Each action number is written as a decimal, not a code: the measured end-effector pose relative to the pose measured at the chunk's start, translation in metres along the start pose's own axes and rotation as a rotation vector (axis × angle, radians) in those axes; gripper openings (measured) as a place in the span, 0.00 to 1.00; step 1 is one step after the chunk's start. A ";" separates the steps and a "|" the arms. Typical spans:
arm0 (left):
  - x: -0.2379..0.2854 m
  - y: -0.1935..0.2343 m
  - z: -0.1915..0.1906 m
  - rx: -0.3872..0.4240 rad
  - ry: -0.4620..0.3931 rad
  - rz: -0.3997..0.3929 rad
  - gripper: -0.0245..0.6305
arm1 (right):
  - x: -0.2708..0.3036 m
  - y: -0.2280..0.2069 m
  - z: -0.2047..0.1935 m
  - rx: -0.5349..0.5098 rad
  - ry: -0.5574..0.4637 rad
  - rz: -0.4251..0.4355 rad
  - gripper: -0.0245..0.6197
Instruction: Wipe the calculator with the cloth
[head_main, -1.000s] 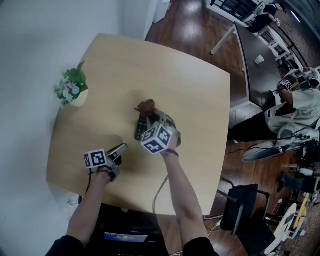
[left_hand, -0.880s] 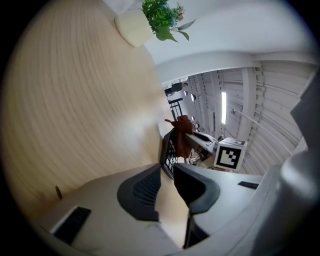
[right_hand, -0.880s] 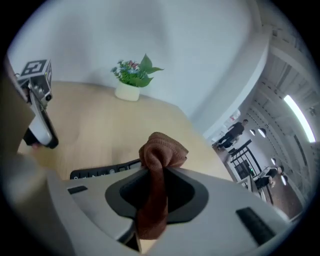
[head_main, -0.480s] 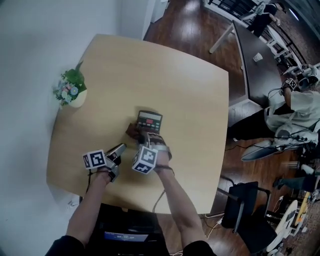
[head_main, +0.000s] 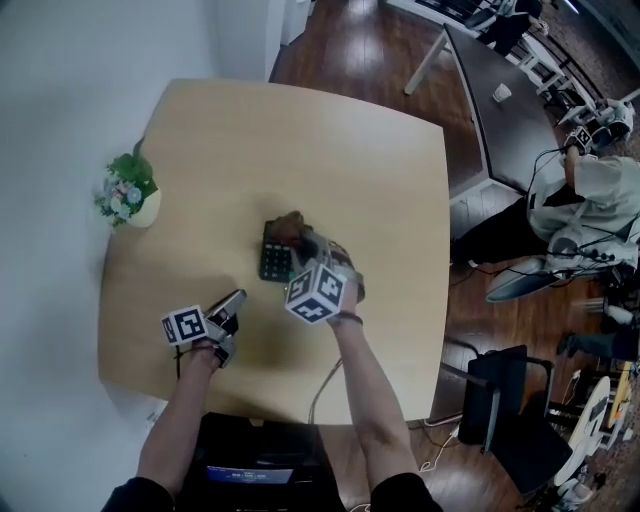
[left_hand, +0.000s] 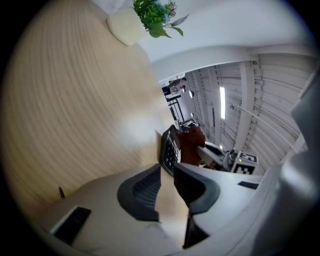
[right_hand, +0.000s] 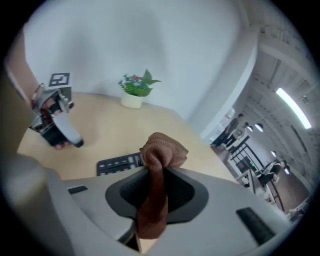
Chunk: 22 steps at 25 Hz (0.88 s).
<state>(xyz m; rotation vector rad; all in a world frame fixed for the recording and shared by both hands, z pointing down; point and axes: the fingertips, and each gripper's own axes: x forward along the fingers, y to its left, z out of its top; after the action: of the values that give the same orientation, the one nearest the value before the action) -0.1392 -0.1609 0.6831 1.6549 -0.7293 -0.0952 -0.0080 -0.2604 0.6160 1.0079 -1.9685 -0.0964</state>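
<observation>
Wiping appeared under way: the right gripper (head_main: 308, 243) clamped the brown cloth (head_main: 290, 222) on the calculator's (head_main: 272, 262) far end, mid-table, with its near keys seemingly left to wipe. The left gripper (head_main: 236, 298) rested nearby, slightly parted and empty.

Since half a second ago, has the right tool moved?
Yes. The right tool, shut on the cloth, went from the calculator's near end to its far end, away from the person.

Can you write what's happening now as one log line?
right gripper: shut on cloth | cloth: over calculator | left gripper: slightly open, empty, beside calculator
</observation>
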 end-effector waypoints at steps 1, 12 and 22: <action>-0.001 0.002 -0.001 -0.008 -0.002 0.013 0.15 | 0.010 -0.017 0.002 0.008 0.005 -0.029 0.17; -0.001 0.000 0.002 -0.012 -0.019 0.003 0.14 | 0.030 0.056 -0.027 -0.188 0.099 0.092 0.17; -0.003 0.003 0.002 -0.017 -0.014 0.010 0.14 | -0.020 0.108 -0.038 -0.077 0.051 0.348 0.17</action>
<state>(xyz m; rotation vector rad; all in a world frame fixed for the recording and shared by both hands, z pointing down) -0.1436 -0.1615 0.6840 1.6362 -0.7457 -0.1060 -0.0408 -0.1638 0.6709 0.6018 -2.0469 0.0459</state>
